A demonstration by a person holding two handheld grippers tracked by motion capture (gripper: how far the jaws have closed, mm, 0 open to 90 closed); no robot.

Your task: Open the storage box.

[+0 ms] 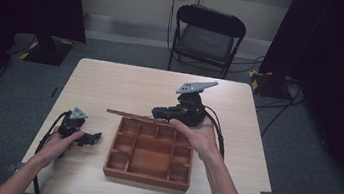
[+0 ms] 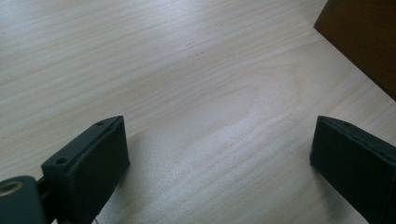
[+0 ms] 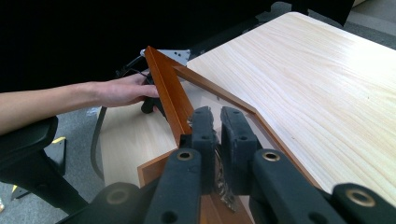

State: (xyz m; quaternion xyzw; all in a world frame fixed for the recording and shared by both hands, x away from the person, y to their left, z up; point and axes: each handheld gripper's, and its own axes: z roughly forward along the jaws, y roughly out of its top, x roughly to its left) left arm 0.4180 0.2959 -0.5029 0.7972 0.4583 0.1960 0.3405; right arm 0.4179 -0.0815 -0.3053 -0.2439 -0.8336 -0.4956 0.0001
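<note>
The person's right hand (image 1: 194, 133) is hiding part of the far right rim of the wooden tray (image 1: 147, 177). In the left gripper view, the picture's right edge is cutting the tray's dark side. In the right gripper view, the closed jaws are covering whatever they are pinching on the lifted lid (image 3: 169, 95).

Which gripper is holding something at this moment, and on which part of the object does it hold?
The right gripper is shut on the lid of the wooden box, gripping the lid's front edge. The left gripper is open and holds nothing.

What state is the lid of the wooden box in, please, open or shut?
Open: the lid is lifted off the wooden box, exposing its compartments, with the right gripper clamped on its edge.
</note>
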